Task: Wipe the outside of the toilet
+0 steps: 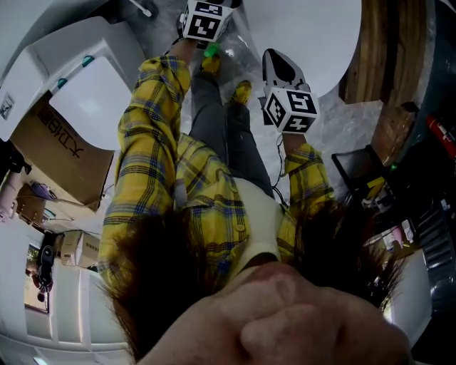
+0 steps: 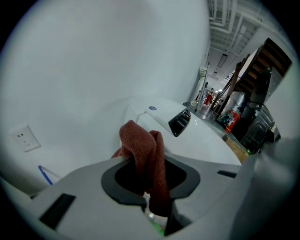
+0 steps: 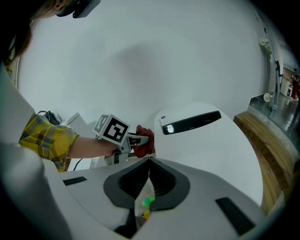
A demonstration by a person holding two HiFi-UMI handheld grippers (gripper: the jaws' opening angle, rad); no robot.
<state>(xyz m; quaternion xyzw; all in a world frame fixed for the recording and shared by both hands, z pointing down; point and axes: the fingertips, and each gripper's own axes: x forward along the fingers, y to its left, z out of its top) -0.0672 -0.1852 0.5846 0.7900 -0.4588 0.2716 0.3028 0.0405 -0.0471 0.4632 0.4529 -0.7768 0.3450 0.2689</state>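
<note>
The white toilet [image 3: 211, 145] has a black panel [image 3: 190, 123] across its top. A reddish-brown cloth [image 2: 143, 145] hangs bunched between the jaws of my left gripper [image 2: 146, 174], which is shut on it. In the right gripper view the left gripper [image 3: 138, 139] holds the cloth [image 3: 145, 146] against the toilet's left side, just below the panel. My right gripper [image 3: 149, 163] hangs back from the toilet with its jaws closed and nothing between them. In the head view both marker cubes, left [image 1: 206, 20] and right [image 1: 291, 108], sit near the toilet [image 1: 313, 28].
A wooden ledge [image 3: 262, 150] runs along the toilet's right, with bottles and clutter on a counter [image 2: 218, 110] behind it. A wall socket [image 2: 26, 138] is low on the white wall. A cardboard box [image 1: 64, 153] and a white unit [image 1: 82, 78] stand at the left.
</note>
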